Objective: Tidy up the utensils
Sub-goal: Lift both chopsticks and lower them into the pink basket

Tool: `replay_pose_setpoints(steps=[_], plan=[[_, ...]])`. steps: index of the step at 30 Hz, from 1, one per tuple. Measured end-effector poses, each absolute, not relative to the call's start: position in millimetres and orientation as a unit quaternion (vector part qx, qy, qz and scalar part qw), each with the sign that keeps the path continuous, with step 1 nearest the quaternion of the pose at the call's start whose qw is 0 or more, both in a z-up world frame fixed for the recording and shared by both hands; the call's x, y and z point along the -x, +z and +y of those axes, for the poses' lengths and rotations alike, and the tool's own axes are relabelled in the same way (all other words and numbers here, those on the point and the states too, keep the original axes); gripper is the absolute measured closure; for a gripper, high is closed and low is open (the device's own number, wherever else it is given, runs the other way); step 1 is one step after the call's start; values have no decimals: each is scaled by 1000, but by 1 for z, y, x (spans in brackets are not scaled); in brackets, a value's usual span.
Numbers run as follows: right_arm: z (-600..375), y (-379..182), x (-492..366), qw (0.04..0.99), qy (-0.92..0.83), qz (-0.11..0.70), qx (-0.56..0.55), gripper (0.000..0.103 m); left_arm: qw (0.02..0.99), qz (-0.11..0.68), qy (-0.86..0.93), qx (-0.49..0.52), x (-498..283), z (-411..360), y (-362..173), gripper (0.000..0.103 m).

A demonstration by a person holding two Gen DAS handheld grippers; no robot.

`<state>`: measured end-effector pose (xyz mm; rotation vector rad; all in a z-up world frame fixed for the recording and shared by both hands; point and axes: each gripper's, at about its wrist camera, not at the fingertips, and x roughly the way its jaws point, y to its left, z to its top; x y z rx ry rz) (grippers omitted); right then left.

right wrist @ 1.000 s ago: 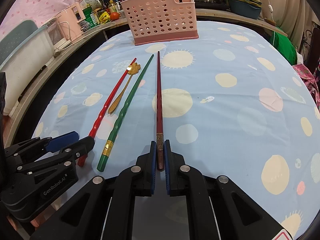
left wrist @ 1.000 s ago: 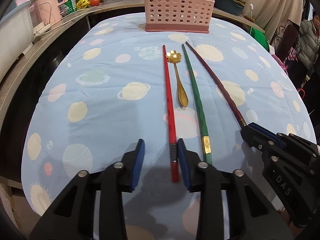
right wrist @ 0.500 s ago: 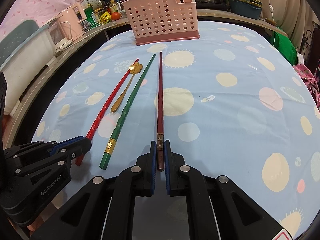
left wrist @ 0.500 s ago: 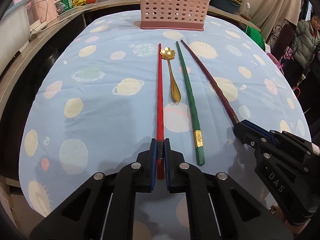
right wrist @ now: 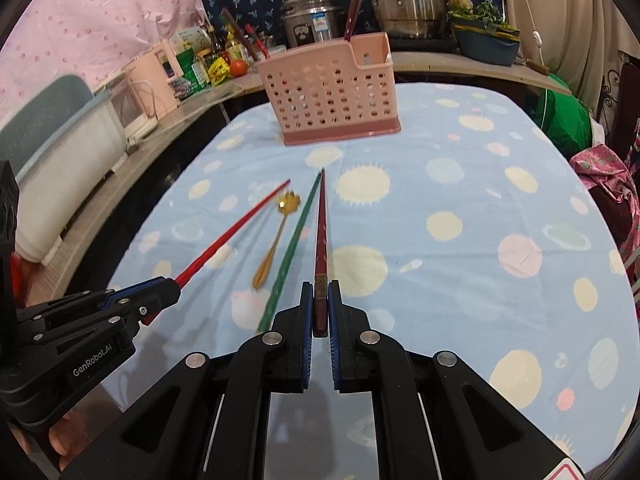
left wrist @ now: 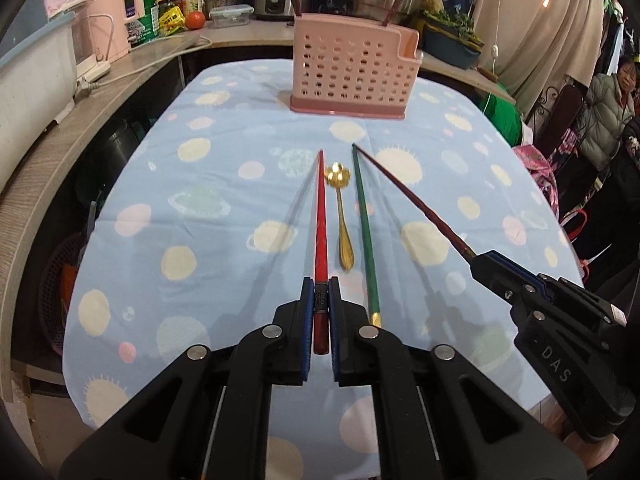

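Note:
My left gripper (left wrist: 321,285) is shut on the near end of a red chopstick (left wrist: 321,216), which hangs above the cloth and casts a shadow to its left. My right gripper (right wrist: 321,288) is shut on the end of a dark maroon chopstick (right wrist: 321,232), also lifted off the table. Between them a gold flower-headed spoon (left wrist: 343,216) and a green chopstick (left wrist: 366,232) lie flat on the cloth. The pink perforated utensil holder (left wrist: 354,72) stands upright at the table's far end. Each gripper shows in the other's view: the right gripper (left wrist: 486,266), the left gripper (right wrist: 166,288).
The table (left wrist: 200,208) wears a blue cloth with planets and suns. A curved counter (left wrist: 60,120) on the left carries a pink appliance, bottles and a tomato. Pots stand behind the holder. A person in a grey jacket (left wrist: 608,112) sits at the far right.
The left gripper closed on the red chopstick. Both grippers then rose, lifting the red and maroon chopsticks off the cloth; the spoon and green chopstick stayed put.

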<state>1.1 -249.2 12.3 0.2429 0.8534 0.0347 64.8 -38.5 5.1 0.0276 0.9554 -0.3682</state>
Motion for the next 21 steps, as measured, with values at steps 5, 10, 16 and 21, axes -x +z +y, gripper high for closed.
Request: replay_pose_setpoints(steps=[5, 10, 16, 21], plan=[[-261, 39, -11, 913, 13, 388, -127, 96, 882, 437, -177, 5, -76, -34, 32, 96], [-269, 66, -23, 926, 7, 357, -125, 96, 891, 422, -170, 16, -93, -31, 50, 96], [-277, 96, -40, 938, 3, 323, -123, 96, 905, 391, -166, 25, -114, -29, 81, 96], [-280, 115, -56, 945, 2, 303, -121, 96, 914, 370, -164, 22, -132, -33, 103, 96]])
